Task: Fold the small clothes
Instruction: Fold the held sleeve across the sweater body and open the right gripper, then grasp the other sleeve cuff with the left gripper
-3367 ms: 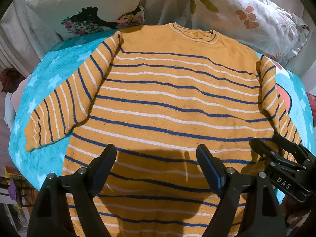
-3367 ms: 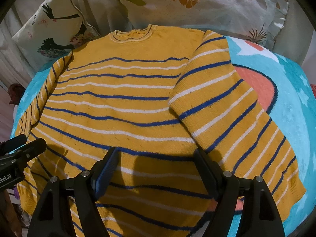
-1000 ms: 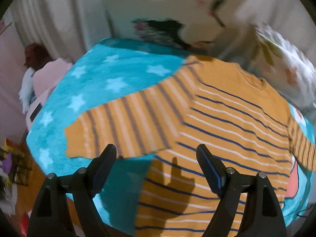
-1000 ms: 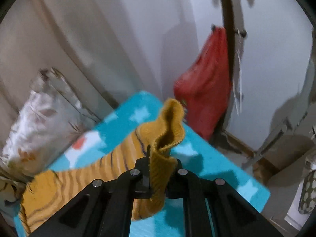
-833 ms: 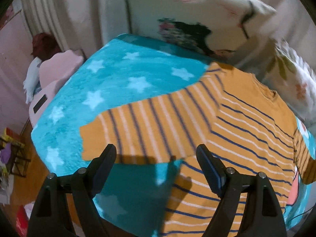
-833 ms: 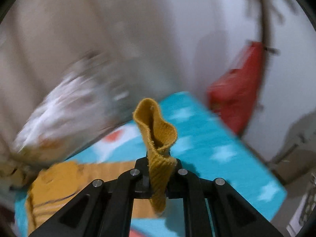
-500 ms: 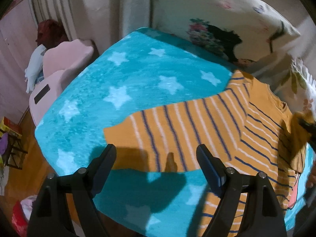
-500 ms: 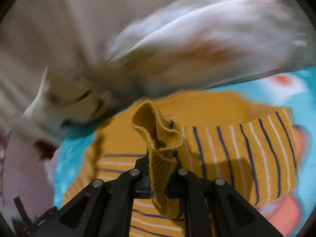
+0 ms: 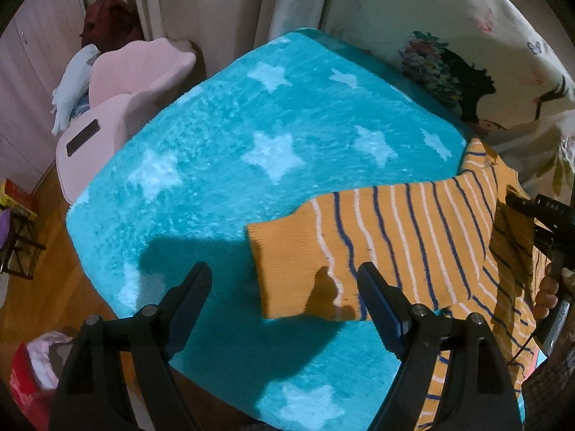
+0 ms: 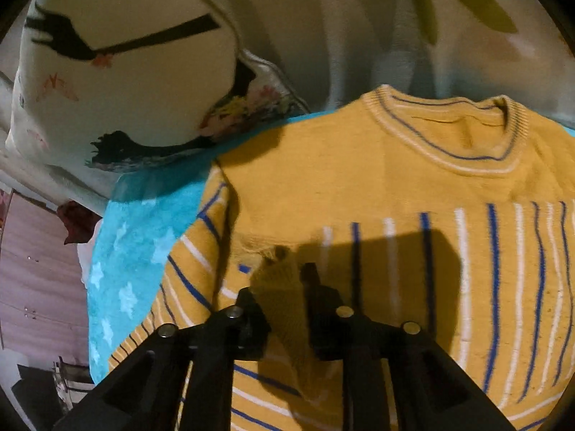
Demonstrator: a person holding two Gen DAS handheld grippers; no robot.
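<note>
Striped yellow sweater [image 10: 377, 186], sleeve folded across

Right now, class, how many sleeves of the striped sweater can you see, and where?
2. One sleeve lies flat on the star blanket, out beside the sweater. The other sleeve is folded across its chest, below the collar. None hidden.

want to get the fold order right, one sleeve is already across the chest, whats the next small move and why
Probably bring the open left gripper down onto the cuff of the sleeve that lies spread on the blue star blanket and close. The right gripper has just been opening, with the other cuff slack between its jaws over the sweater chest, so that fold looks finished.
</note>
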